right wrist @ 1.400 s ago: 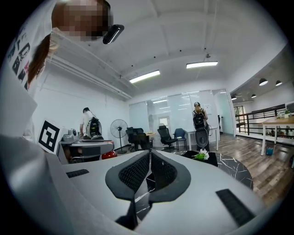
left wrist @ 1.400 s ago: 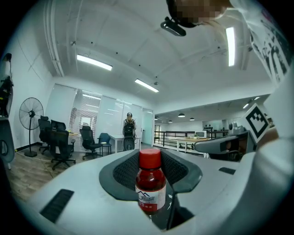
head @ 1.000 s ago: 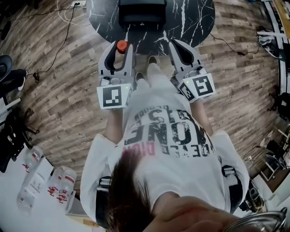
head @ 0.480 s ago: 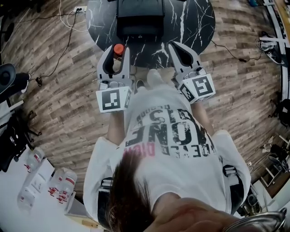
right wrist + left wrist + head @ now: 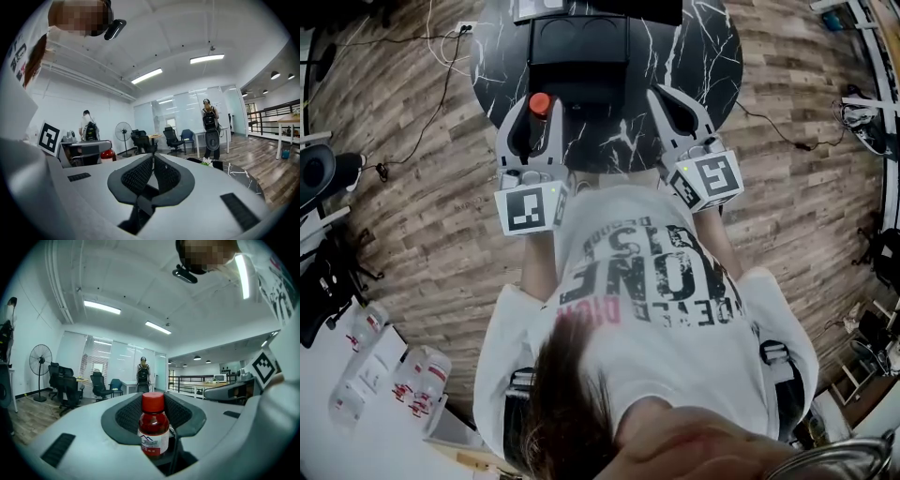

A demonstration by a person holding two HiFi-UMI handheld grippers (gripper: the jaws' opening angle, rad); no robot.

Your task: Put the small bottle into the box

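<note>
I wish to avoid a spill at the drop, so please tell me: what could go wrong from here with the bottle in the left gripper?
1. The left gripper holds the small bottle upright, and the near wall of the box lies just ahead; a level advance could knock the bottle against it.
2. The right gripper, shut and empty, hangs over the table beside the box and might bump it.
</note>
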